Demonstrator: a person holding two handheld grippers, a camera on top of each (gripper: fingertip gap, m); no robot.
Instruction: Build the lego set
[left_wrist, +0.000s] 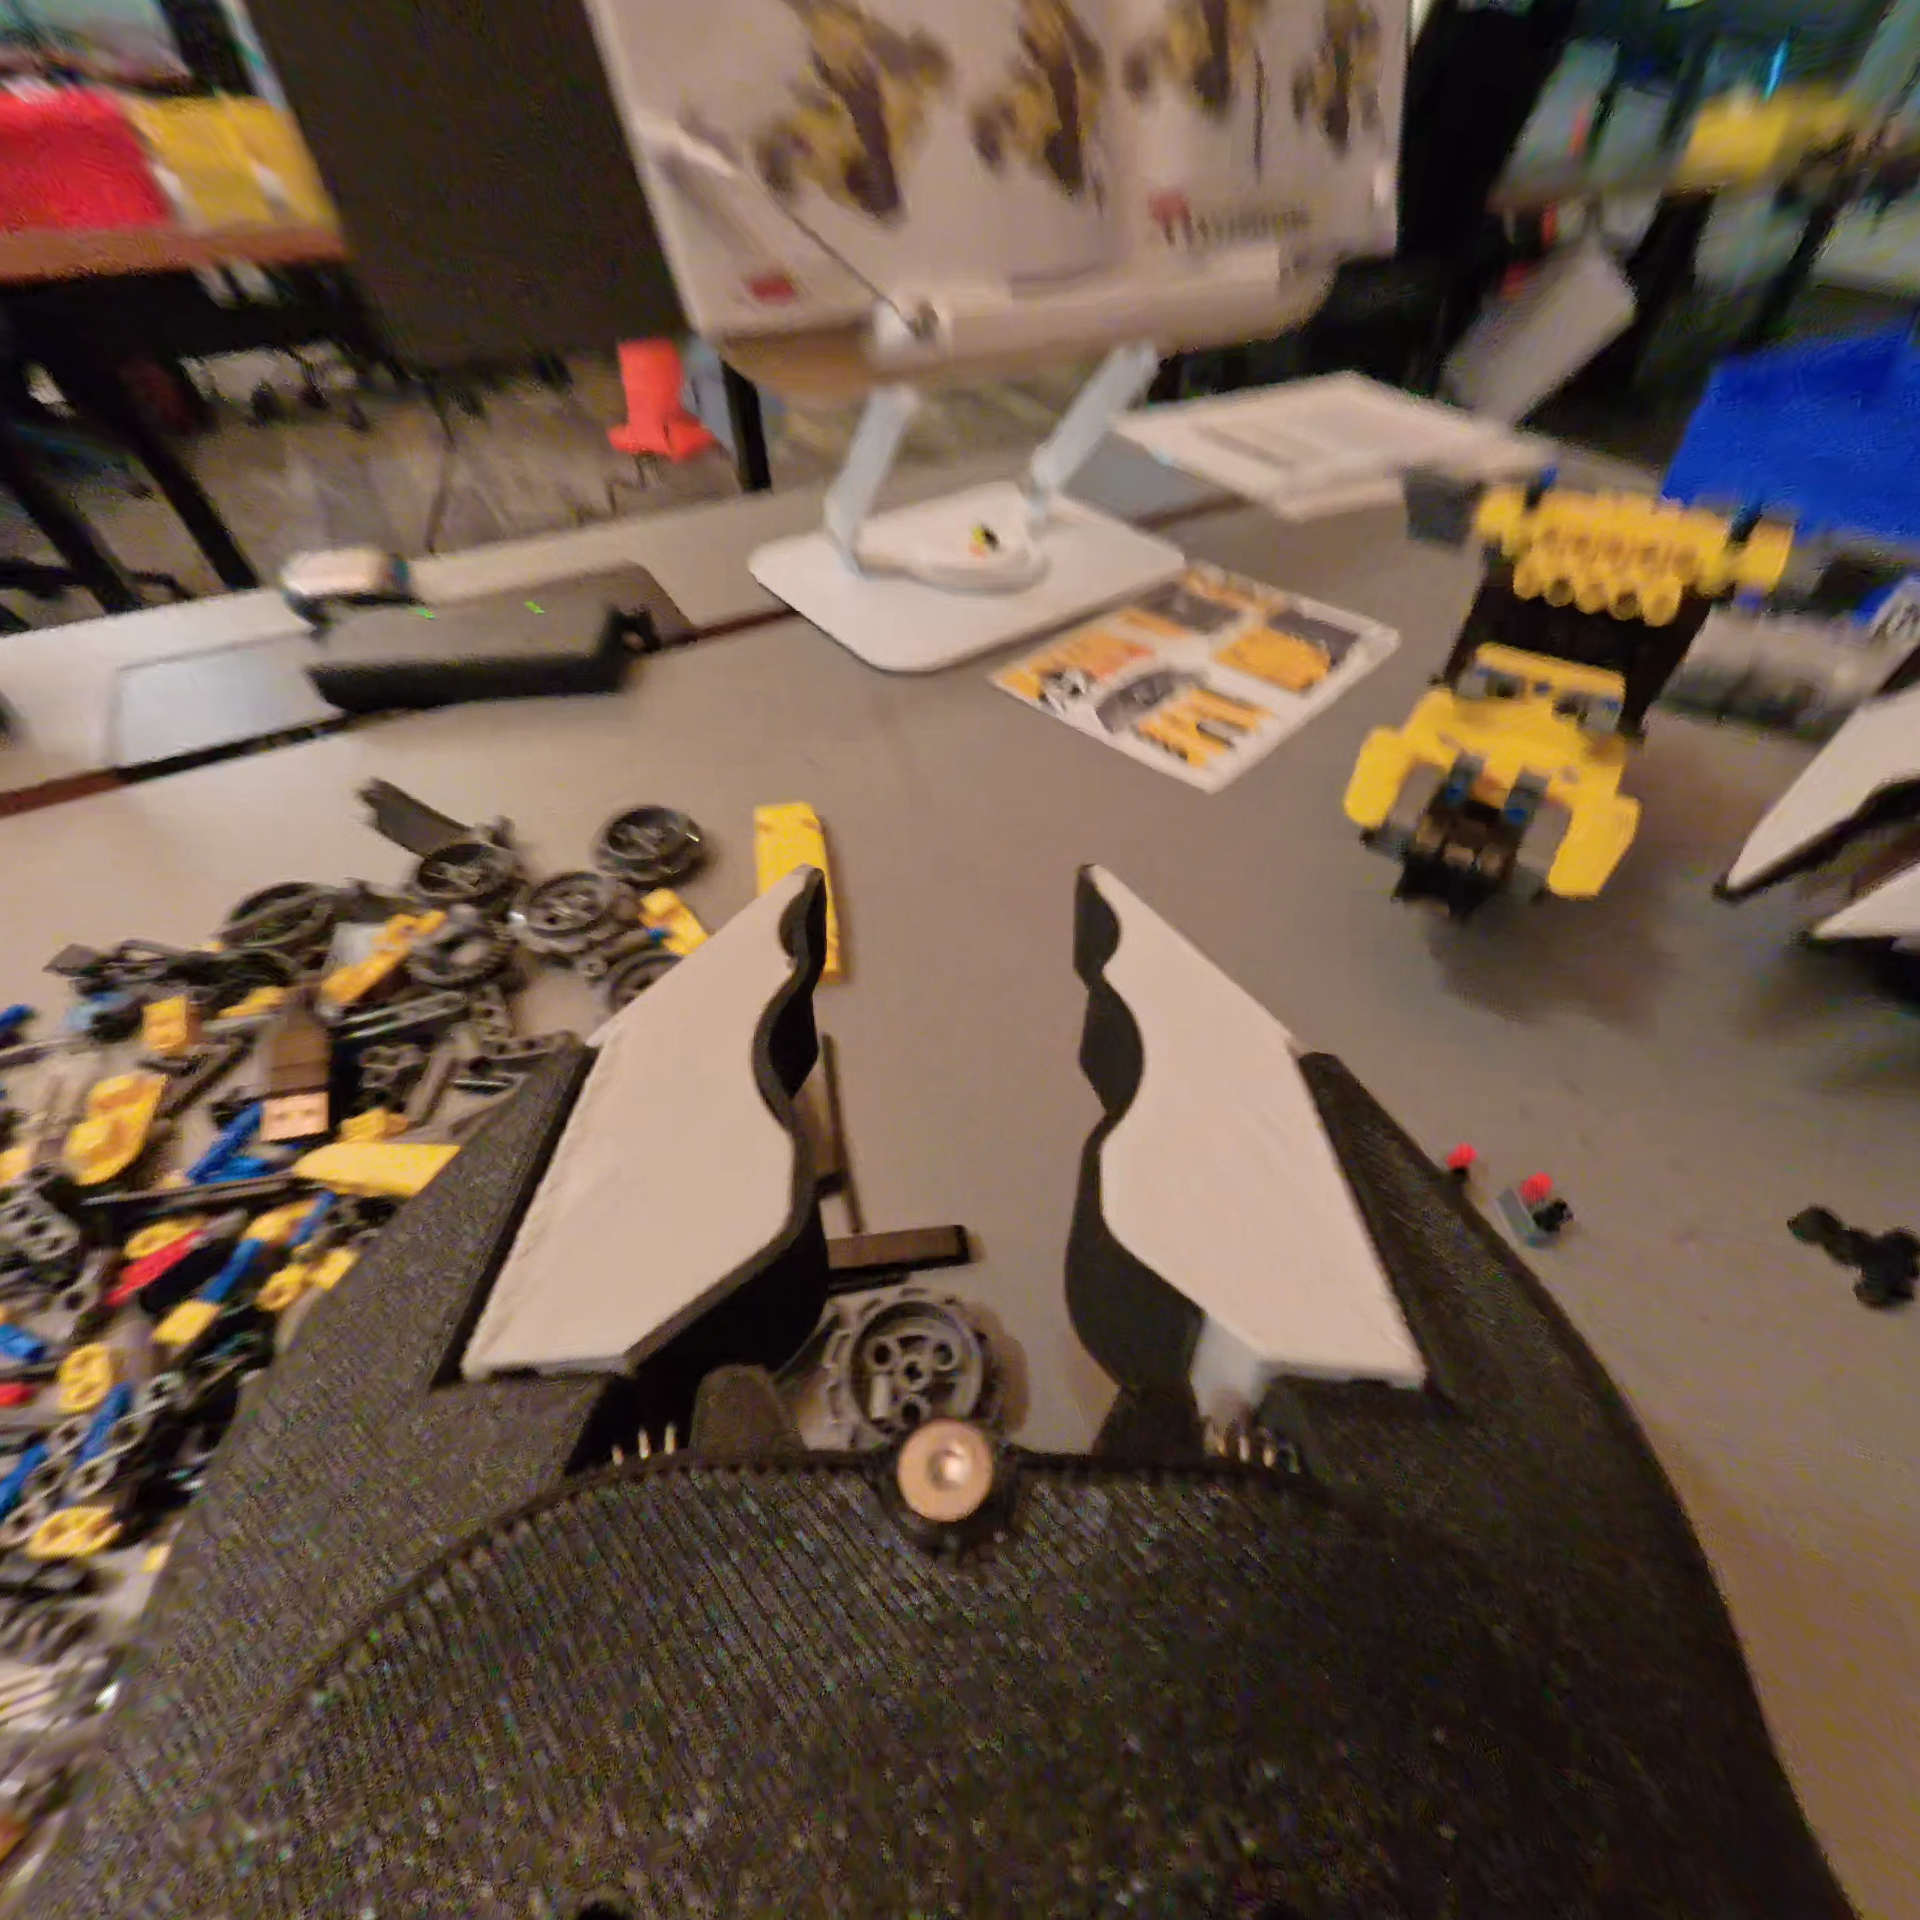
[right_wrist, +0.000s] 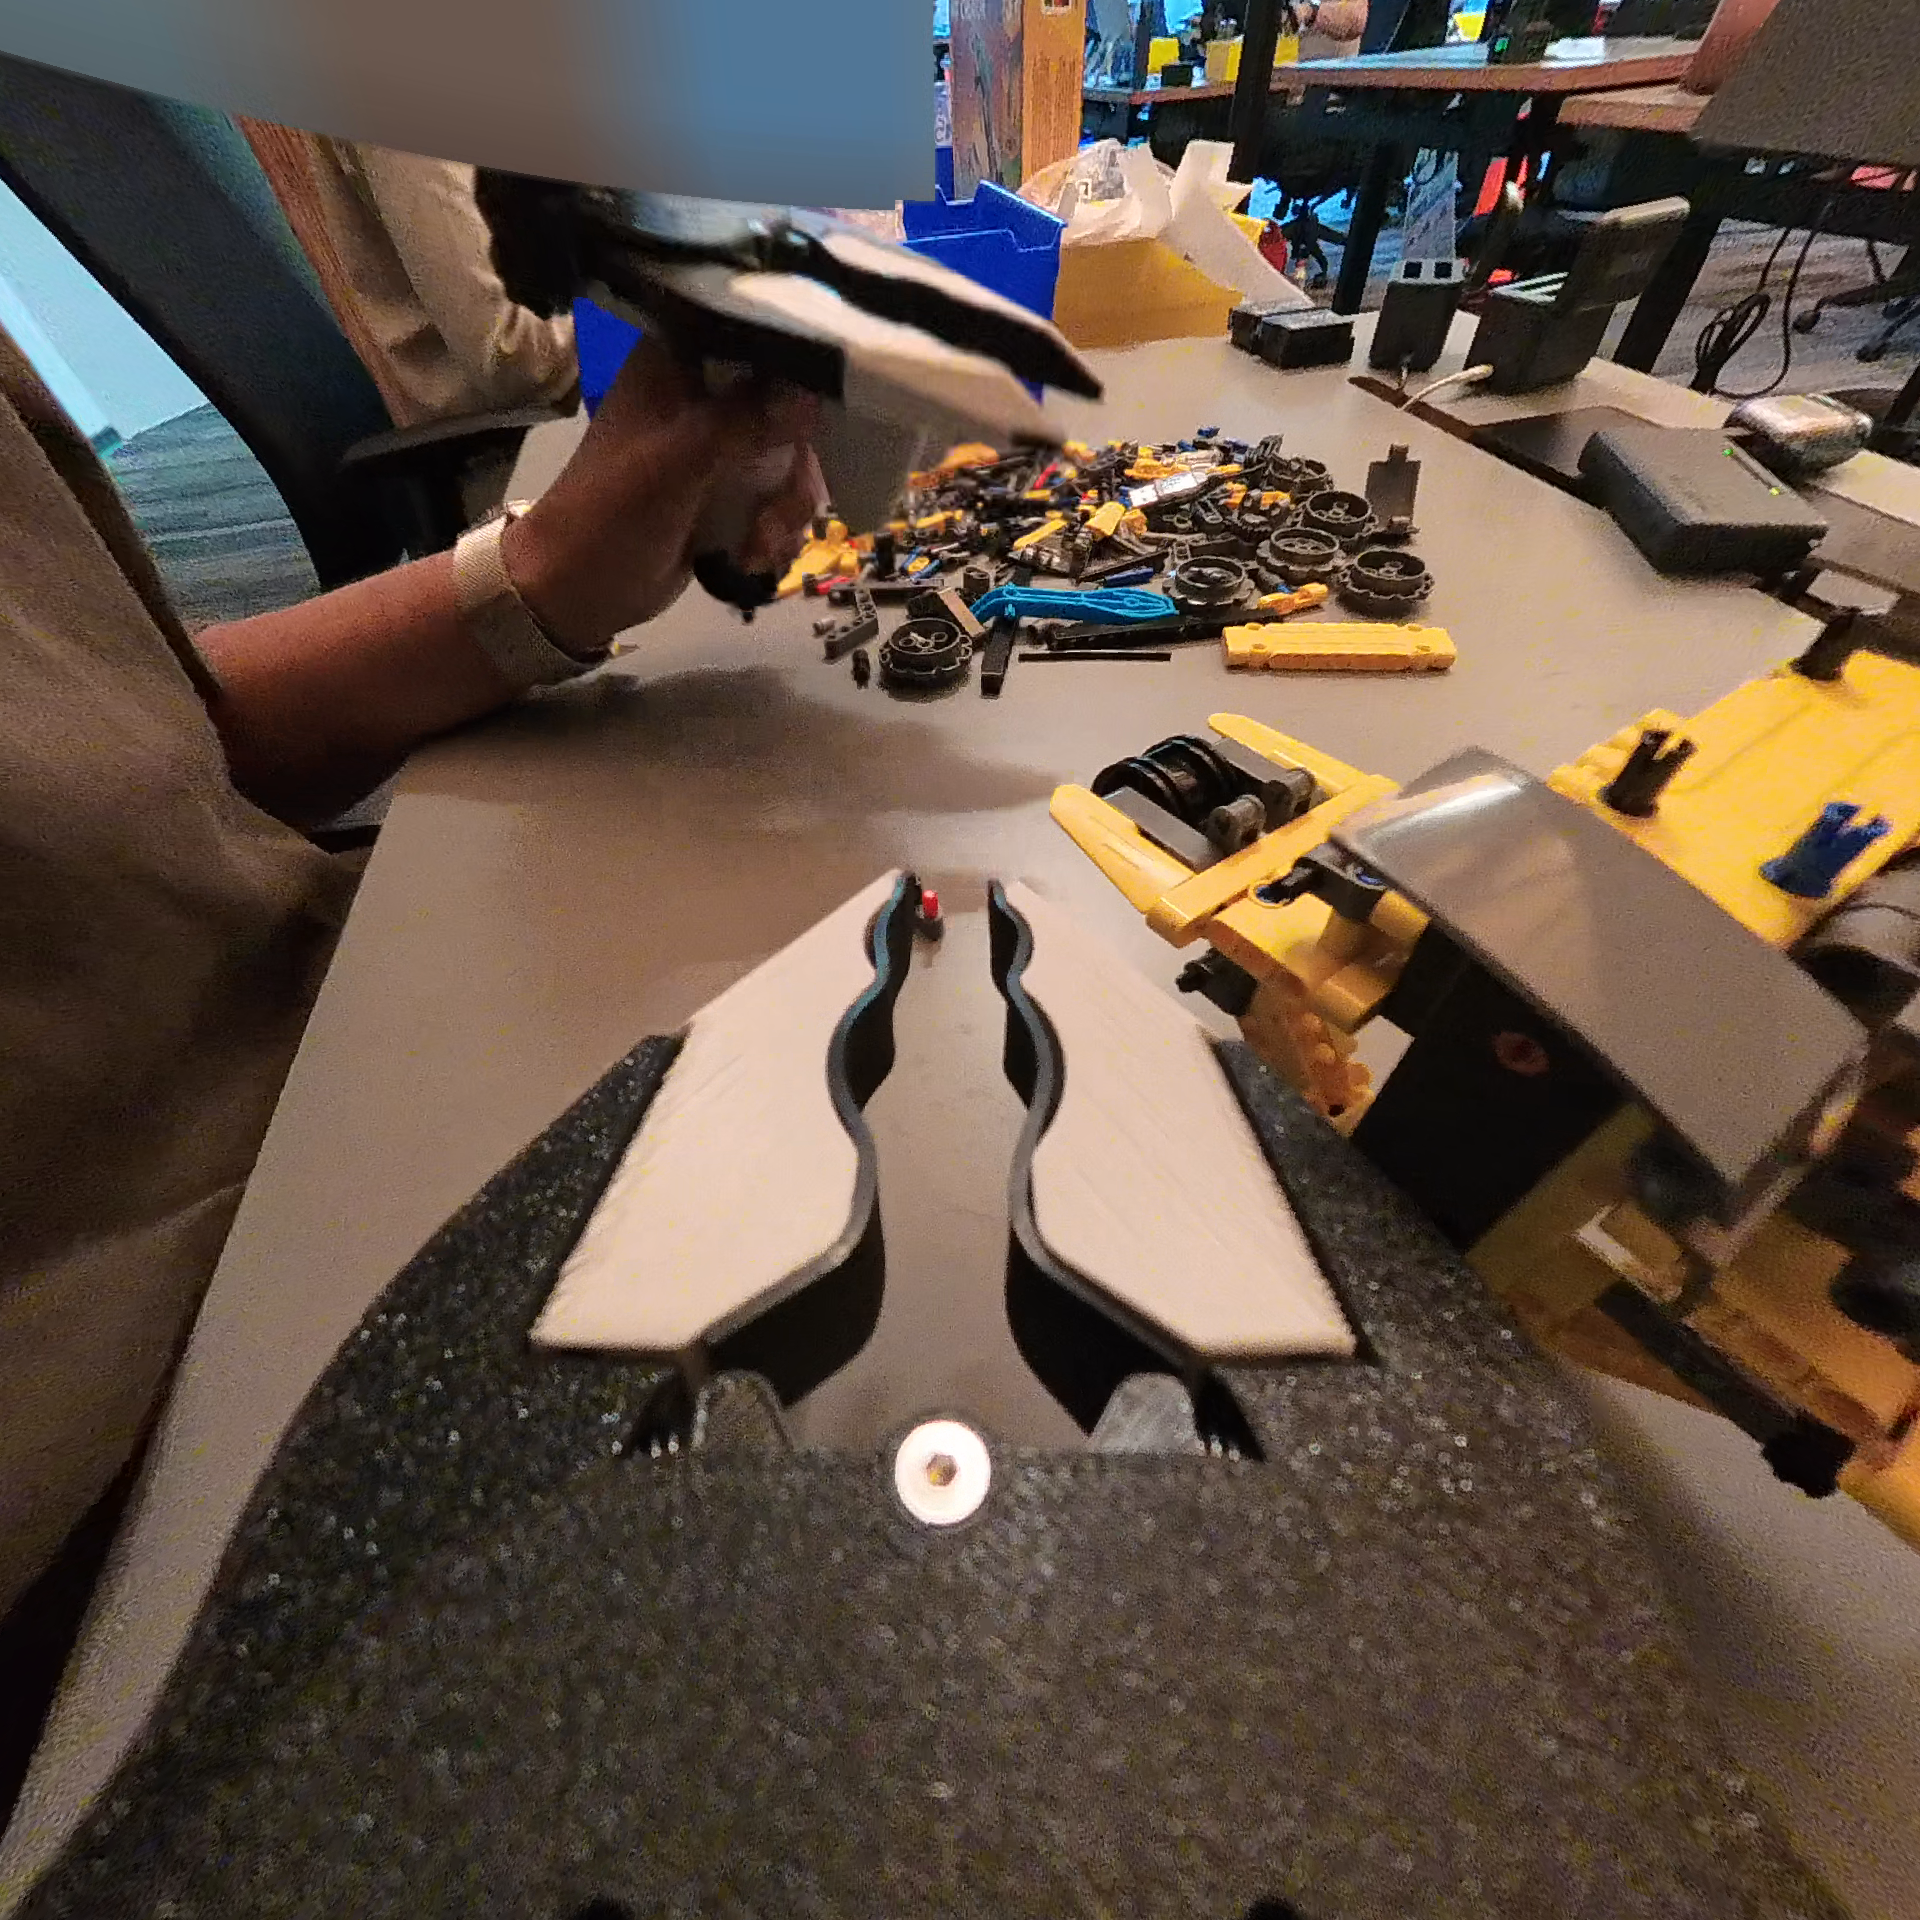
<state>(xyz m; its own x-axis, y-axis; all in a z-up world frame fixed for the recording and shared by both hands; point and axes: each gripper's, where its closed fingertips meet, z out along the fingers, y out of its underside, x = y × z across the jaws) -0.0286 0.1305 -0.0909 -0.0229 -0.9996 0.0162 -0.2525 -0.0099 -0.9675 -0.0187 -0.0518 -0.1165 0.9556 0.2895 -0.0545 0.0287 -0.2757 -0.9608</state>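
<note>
My left gripper (left_wrist: 951, 899) is open and empty, held just above the grey table (left_wrist: 1299, 1039). Under its jaws lie a grey gear wheel (left_wrist: 914, 1361) and a black beam (left_wrist: 899, 1247). A pile of black, yellow and blue building parts (left_wrist: 260, 1091) lies to its left, and a long yellow panel (left_wrist: 795, 883) by its left fingertip. My right gripper (right_wrist: 948, 899) is open by a narrow gap and holds nothing. A small red pin (right_wrist: 928, 906) shows on the table between its tips. A yellow model truck (right_wrist: 1558, 987) stands close on its right. The left gripper (right_wrist: 987, 384) hovers over the pile (right_wrist: 1143, 540).
The yellow truck (left_wrist: 1507, 748) stands at the right, with a sticker sheet (left_wrist: 1195, 675) and a white booklet stand (left_wrist: 966, 582) behind. Small red pins (left_wrist: 1532, 1195) and a black piece (left_wrist: 1860, 1252) lie at the right. A black box (right_wrist: 1694, 509) sits at the far edge. The left gripper's tips are roughly 20 centimetres from the right gripper's. Between my left fingertips and the grey gear wheel (left_wrist: 914, 1361) there is roughly 11 centimetres. The right camera catches it too, in the right wrist view (right_wrist: 931, 642).
</note>
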